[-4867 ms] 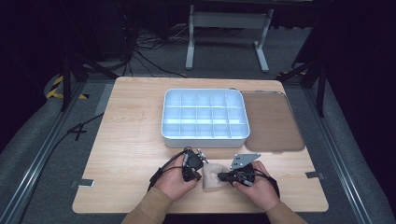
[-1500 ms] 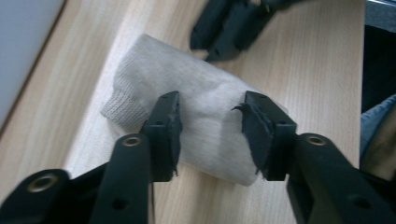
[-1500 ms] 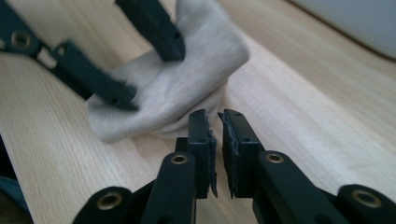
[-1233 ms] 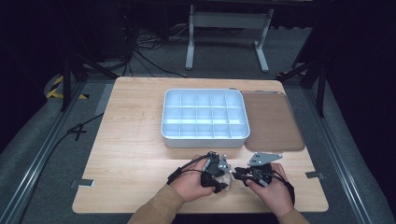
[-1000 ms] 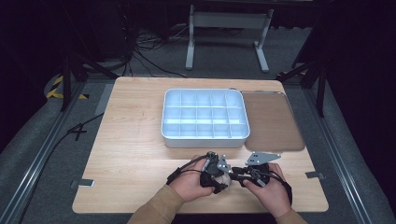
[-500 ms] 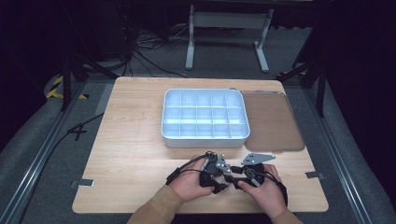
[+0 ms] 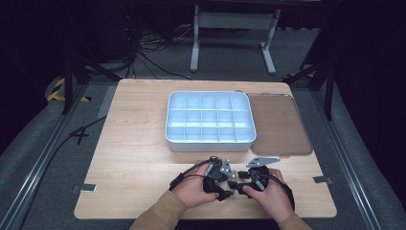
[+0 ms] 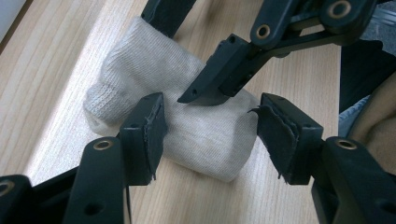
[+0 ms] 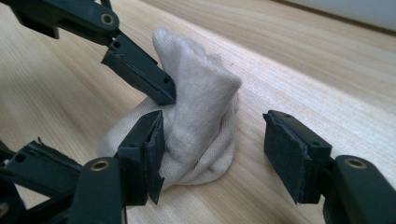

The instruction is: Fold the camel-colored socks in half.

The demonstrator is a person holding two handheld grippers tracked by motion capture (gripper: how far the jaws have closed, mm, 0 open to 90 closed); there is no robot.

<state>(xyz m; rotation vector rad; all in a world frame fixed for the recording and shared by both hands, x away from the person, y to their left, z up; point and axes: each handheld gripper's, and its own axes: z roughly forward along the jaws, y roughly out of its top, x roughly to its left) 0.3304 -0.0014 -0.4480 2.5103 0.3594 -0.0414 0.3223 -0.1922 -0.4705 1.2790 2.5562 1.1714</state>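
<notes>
A small off-white sock [image 8: 187, 126], folded into a bundle, lies on the wooden table [image 7: 134, 158] near its front edge. In the left gripper view my left gripper [image 8: 212, 135] straddles it. Its jaws have just been opening and its pads stand beside the cloth without squeezing. My right gripper [image 9: 215, 154] comes from the opposite side, its jaws also just opening. One pad is next to the sock [image 9: 201, 107] and the other well clear. In the high view the left gripper [image 7: 225, 178] and right gripper [image 7: 245, 178] sit tip to tip, hiding the sock.
A white tray with several compartments [image 7: 209, 143] stands just beyond the hands. Its brown translucent lid [image 7: 280, 124] lies flat to the right. The table's front edge is close under the wrists. Bare wood stretches to the left.
The sock, earlier lying spread between the two grippers, is now covered by them. Over the last second the right hand has edged left toward the left gripper.
</notes>
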